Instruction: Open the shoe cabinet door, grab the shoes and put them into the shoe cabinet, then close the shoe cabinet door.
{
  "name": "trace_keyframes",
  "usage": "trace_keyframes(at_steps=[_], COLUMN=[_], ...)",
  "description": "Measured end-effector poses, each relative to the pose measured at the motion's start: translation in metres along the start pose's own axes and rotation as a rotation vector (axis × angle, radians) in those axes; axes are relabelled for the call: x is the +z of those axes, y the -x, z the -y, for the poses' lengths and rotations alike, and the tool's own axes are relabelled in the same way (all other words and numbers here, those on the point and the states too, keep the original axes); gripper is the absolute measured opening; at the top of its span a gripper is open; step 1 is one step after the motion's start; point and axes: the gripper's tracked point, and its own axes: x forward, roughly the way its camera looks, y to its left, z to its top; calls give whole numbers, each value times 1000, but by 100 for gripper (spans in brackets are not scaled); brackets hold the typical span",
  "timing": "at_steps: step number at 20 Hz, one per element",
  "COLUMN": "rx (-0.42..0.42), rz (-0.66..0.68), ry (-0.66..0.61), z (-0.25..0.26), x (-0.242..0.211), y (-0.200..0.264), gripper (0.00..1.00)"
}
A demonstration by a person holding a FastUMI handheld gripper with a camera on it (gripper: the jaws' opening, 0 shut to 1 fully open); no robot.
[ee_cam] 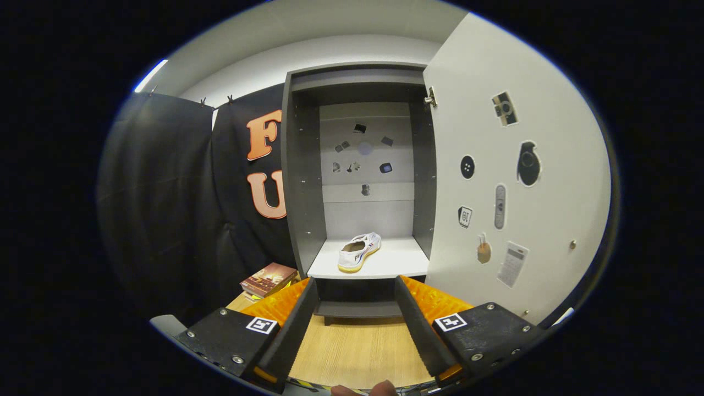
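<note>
The grey shoe cabinet (300, 181) stands ahead with its door (528, 220) swung wide open to the right. A white shoe (358, 251) with a yellowish sole lies on the cabinet's white shelf (396, 264), heel toward me. My gripper (356, 286) is open with nothing between its fingers. It hangs above the wooden floor, short of the shelf, and the shoe sits beyond the fingers, apart from them.
The open door carries several stickers on its inner face, and the cabinet's back panel (366, 165) has more. A stack of books (268, 279) lies on the wooden floor (352, 352) left of the cabinet. Black cloth hangs to the left.
</note>
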Motion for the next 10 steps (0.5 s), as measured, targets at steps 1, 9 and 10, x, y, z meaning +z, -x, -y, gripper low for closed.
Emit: trace_keyframes(at_steps=[1,9,10], rx=[1,4,5], rz=[9,48,54], ry=[0,33,32], z=[10,93,103], x=[2,5,6], y=[11,85,91], gripper=[89,89,89])
